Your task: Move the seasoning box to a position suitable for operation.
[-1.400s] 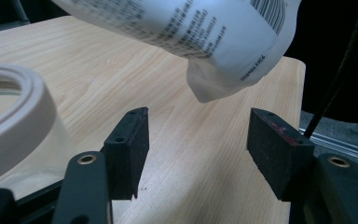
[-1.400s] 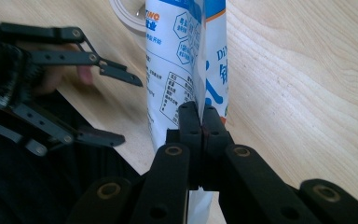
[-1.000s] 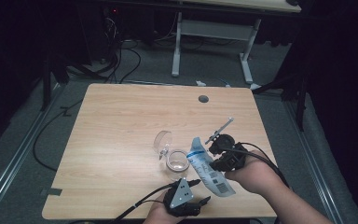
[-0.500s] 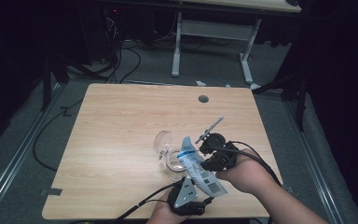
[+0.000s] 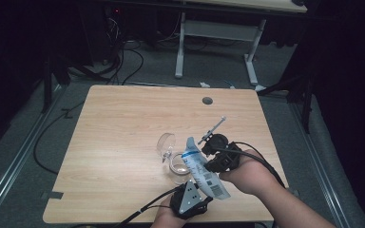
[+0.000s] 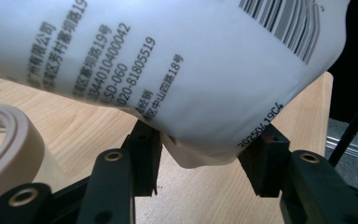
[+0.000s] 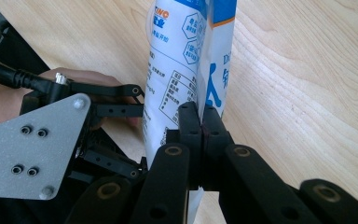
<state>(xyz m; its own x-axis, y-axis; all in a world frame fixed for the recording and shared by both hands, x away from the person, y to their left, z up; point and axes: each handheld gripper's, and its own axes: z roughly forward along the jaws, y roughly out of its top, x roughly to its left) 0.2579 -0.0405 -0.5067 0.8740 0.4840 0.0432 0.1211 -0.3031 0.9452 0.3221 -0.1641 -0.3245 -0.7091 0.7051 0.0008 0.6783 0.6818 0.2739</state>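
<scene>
White pouch [image 5: 204,172] slants, top toward table's far-left.

I count one printed white pouch [image 5: 202,169], one clear glass [image 5: 167,143] lying on its side, and one tape roll [image 6: 2,149]. I work two grippers: left [image 5: 196,190] and right [image 5: 208,151]. One wooden table [image 5: 123,123].

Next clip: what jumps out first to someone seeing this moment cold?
A white-and-blue printed plastic pouch slants near the front edge of the light wooden table, its edge pinched flat in the right gripper. The left gripper straddles the pouch's bottom corner, and its jaws have just been closing on it. Just left of the pouch, a clear glass cup rests on the table.
</scene>
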